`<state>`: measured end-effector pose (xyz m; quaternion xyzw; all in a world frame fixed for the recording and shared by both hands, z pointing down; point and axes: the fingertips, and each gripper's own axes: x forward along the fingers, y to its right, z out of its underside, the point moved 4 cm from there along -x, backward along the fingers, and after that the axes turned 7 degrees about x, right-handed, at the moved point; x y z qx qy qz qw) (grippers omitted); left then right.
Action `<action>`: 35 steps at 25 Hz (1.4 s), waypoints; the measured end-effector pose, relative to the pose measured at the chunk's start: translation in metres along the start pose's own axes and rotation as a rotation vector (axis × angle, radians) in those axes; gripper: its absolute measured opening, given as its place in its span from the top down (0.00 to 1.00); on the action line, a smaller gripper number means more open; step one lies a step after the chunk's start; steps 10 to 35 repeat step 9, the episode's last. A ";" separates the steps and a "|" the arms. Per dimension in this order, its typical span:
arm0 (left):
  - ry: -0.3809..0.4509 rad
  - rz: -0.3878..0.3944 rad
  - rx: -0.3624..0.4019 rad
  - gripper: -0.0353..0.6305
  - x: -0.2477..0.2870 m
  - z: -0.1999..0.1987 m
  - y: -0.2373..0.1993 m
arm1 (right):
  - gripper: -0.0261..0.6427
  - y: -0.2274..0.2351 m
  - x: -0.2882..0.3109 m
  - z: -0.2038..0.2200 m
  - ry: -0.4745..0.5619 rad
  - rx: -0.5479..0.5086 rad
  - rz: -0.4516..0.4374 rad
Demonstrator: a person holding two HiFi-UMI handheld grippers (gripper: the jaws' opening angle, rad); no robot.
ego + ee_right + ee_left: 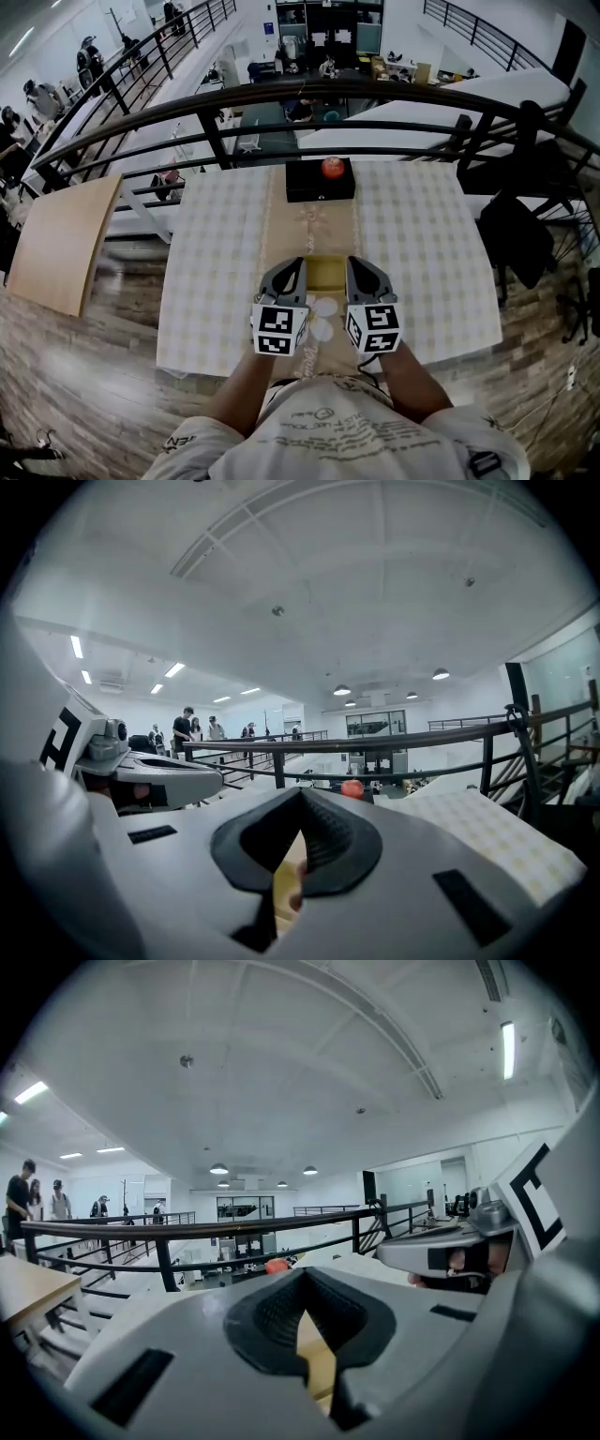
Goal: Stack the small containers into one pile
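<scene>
L tongs (296, 265) and R tongs (356, 265) both closed tight, empty, side by side at 6 o'clock edge of checked-cloth surface (422, 244), small white round containers (323, 307) between them, partly hidden by marker cubes, count unclear, not seen in gripper views

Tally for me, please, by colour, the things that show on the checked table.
White round containers: 2 showing
Yellow tray: 1
Black box: 1
Red round thing on the box: 1
Total: 5
</scene>
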<state>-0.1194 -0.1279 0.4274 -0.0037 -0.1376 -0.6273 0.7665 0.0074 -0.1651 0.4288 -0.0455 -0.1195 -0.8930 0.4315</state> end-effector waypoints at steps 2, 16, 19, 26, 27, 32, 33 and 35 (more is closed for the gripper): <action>-0.003 0.002 0.004 0.94 -0.001 0.001 -0.001 | 0.97 -0.002 0.001 0.000 0.004 -0.001 0.000; 0.008 0.008 0.009 0.94 -0.007 -0.006 -0.006 | 0.97 -0.010 0.003 0.000 0.004 -0.003 -0.003; 0.008 0.008 0.009 0.94 -0.007 -0.006 -0.006 | 0.97 -0.010 0.003 0.000 0.004 -0.003 -0.003; 0.008 0.008 0.009 0.94 -0.007 -0.006 -0.006 | 0.97 -0.010 0.003 0.000 0.004 -0.003 -0.003; 0.008 0.008 0.009 0.94 -0.007 -0.006 -0.006 | 0.97 -0.010 0.003 0.000 0.004 -0.003 -0.003; 0.008 0.008 0.009 0.94 -0.007 -0.006 -0.006 | 0.97 -0.010 0.003 0.000 0.004 -0.003 -0.003; 0.008 0.008 0.009 0.94 -0.007 -0.006 -0.006 | 0.97 -0.010 0.003 0.000 0.004 -0.003 -0.003; 0.008 0.008 0.009 0.94 -0.007 -0.006 -0.006 | 0.97 -0.010 0.003 0.000 0.004 -0.003 -0.003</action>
